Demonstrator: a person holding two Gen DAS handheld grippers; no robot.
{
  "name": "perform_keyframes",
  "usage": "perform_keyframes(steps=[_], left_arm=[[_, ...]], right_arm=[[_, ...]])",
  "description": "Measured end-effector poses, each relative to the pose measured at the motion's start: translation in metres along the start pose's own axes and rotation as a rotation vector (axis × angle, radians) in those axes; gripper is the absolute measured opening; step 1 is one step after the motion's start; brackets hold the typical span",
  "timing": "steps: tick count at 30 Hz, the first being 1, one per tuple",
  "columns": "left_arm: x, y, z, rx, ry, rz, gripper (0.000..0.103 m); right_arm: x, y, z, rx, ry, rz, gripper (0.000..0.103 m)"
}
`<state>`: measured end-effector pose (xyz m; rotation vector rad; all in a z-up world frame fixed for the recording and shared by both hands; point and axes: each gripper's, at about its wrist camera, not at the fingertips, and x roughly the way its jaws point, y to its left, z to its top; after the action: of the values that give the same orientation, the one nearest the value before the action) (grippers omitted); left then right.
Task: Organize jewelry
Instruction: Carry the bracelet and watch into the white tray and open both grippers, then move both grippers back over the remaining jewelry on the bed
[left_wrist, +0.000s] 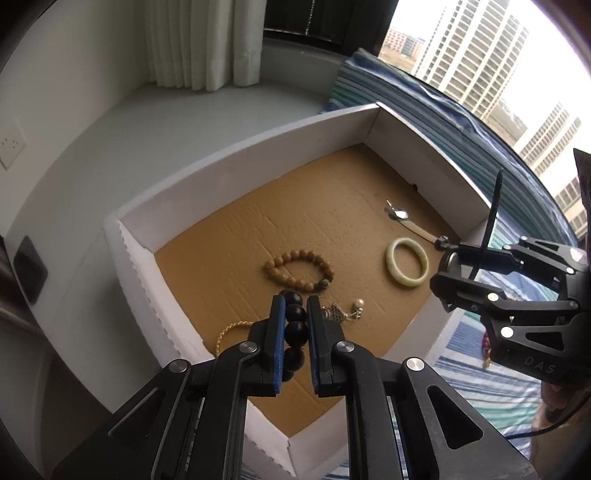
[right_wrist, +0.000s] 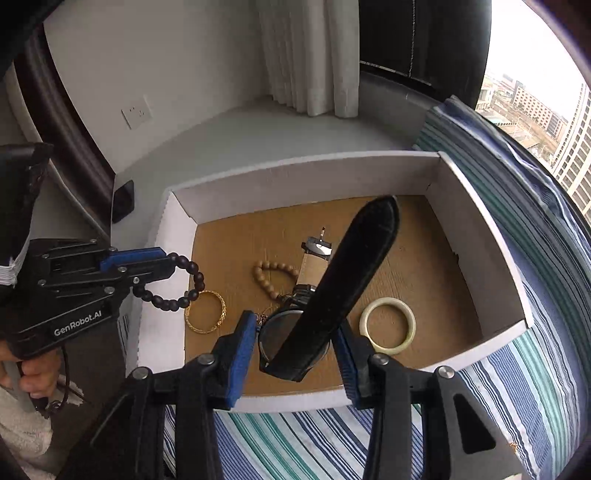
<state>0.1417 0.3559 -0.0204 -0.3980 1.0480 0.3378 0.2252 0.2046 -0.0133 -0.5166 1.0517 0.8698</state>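
While carrying over the box, left hand-held gripper clamped on dark bead bracelet: lower before releasing. In right view, right hand-held gripper half-open, gripping black watch; set down beside jade bangle.

White curtain, wall socket, striped bedding, daylit window w/ high-rises.

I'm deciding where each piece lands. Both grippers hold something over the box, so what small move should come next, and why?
Probably lower the left gripper and set its dark bead bracelet on bare cardboard in the box, clear of the tan bead bracelet and gold chain. The right gripper holds the black watch.
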Motion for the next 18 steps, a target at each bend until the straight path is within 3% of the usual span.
perform_keyframes(steps=[7,8,10,11,12,15,18], left_arm=[[0.029,0.002,0.002,-0.035,0.046,0.010,0.012],[0.029,0.001,0.002,-0.038,0.042,0.022,0.017],[0.022,0.000,0.001,-0.038,0.017,0.045,0.057],[0.016,-0.001,0.002,-0.038,-0.005,0.061,0.066],[0.008,-0.002,0.001,-0.035,-0.032,0.079,0.072],[-0.022,-0.010,-0.003,-0.005,-0.102,0.086,0.073],[-0.054,-0.029,-0.019,0.047,-0.197,0.095,0.088]], right_arm=[[0.036,-0.004,0.008,0.009,0.024,-0.023,0.044],[0.038,-0.004,0.008,0.013,0.024,-0.022,0.044],[0.035,-0.002,0.007,0.019,0.015,-0.027,0.047],[0.031,-0.003,0.007,0.023,0.005,-0.028,0.049],[0.027,-0.003,0.008,0.026,-0.007,-0.025,0.049],[0.000,-0.004,0.007,0.031,-0.059,-0.035,0.050],[-0.039,-0.005,-0.003,0.027,-0.126,-0.040,0.050]])
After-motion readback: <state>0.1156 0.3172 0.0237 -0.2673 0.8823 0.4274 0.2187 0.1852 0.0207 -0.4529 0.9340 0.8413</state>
